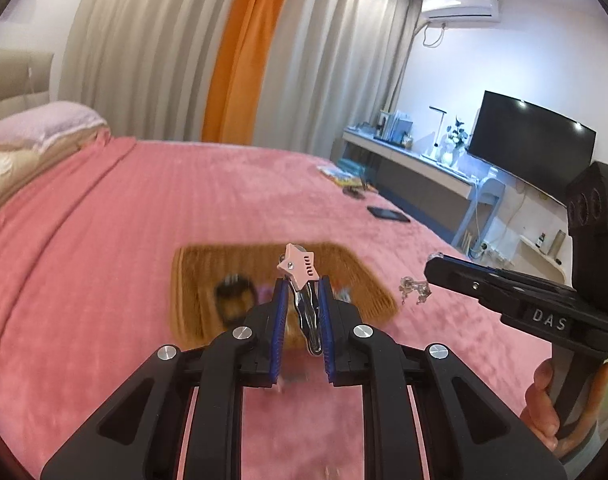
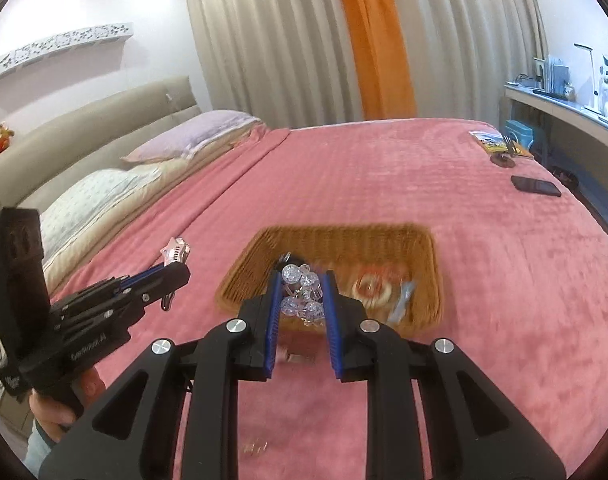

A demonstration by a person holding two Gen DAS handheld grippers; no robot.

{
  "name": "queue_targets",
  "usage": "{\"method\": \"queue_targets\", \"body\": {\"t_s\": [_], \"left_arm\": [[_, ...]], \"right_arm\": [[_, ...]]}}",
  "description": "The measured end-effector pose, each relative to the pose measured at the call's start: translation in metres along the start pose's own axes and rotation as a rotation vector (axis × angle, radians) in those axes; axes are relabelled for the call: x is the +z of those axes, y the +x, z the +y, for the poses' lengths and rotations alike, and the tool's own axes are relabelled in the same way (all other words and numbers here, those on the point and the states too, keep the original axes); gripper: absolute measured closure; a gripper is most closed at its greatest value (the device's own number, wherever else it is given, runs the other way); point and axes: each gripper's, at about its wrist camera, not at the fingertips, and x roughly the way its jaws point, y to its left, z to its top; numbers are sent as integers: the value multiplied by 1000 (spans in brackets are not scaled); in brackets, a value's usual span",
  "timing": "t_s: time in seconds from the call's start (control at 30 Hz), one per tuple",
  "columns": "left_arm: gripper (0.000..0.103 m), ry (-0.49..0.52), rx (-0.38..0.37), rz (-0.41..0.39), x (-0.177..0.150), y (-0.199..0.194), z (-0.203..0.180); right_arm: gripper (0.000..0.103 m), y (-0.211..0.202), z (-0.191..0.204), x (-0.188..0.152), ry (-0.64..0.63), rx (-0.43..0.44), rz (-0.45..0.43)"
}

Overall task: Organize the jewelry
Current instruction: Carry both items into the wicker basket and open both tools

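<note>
My left gripper [image 1: 302, 282] is shut on a hair clip [image 1: 298, 266] with a pink star top and silver metal prongs, held above the near rim of a woven brown basket [image 1: 192, 264] on the pink bedspread. My right gripper [image 2: 304, 278] is shut on a cluster of clear crystal beads [image 2: 302, 292], also raised over the basket [image 2: 344, 232]. In the left wrist view the right gripper [image 1: 434, 260] stands at the right with the beads [image 1: 414, 290] dangling below its tip. The right wrist view shows the left gripper [image 2: 180, 266] at the left with the star clip [image 2: 177, 251].
Inside the basket lie an orange-and-white bangle [image 2: 372, 286], a blue packet [image 2: 402, 300] and a dark round piece [image 1: 234, 294], all blurred. A dark phone [image 2: 536, 186] and a booklet [image 2: 492, 140] lie far right on the bed. Pillows [image 2: 192, 136] are at the left, and a desk [image 1: 416, 160] with a screen stands beyond the bed's right edge.
</note>
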Motion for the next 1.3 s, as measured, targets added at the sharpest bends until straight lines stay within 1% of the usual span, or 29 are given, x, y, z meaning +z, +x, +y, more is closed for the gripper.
{"method": "queue_targets", "body": {"t_s": [0.07, 0.17, 0.2, 0.27, 0.3, 0.4, 0.5, 0.67, 0.73, 0.8, 0.83, 0.87, 0.93, 0.97, 1.0, 1.17, 1.23, 1.3], "left_arm": [[89, -9, -1, -6, 5, 22, 5], [89, -33, 6, 7, 7, 60, 15], [89, -41, 6, 20, 7, 72, 19], [89, -54, 17, 55, 4, 100, 26], [89, -53, 20, 68, 2, 108, 27], [89, -46, 40, 116, -4, 135, 32], [89, -49, 48, 145, -11, 149, 38], [89, -51, 60, 185, -21, 162, 43], [88, -51, 59, 194, -23, 164, 44], [84, -43, 56, 191, -24, 160, 42], [78, -40, 54, 187, -24, 157, 41], [72, -38, 54, 180, -24, 154, 41], [64, -44, 53, 165, -21, 144, 40], [63, -47, 51, 159, -20, 140, 39], [63, -51, 51, 147, -18, 132, 38], [63, -72, 50, 78, -8, 88, 34], [63, -76, 43, 60, -5, 72, 32], [63, -78, 36, 45, -6, 54, 28]], "right_arm": [[85, 19, -10, 11, 6, -16, -11], [85, 54, -29, 19, 26, -27, 8], [85, 72, -36, 20, 38, -29, 27], [85, 93, -47, 19, 49, -37, 55], [85, 109, -53, 17, 57, -50, 74], [85, 138, -65, 9, 83, -53, 120], [85, 160, -75, 0, 98, -63, 158], [85, 173, -79, -9, 94, -81, 192], [85, 175, -79, -11, 100, -90, 204], [84, 175, -81, -12, 107, -95, 204], [84, 175, -82, -12, 112, -94, 208], [80, 175, -83, -12, 116, -90, 212], [69, 171, -85, -12, 126, -87, 212], [57, 168, -85, -11, 129, -86, 206], [53, 163, -85, -10, 131, -86, 194], [53, 121, -70, -6, 108, -63, 128], [53, 101, -59, -6, 86, -70, 101], [53, 81, -49, -8, 81, -50, 78]]}}
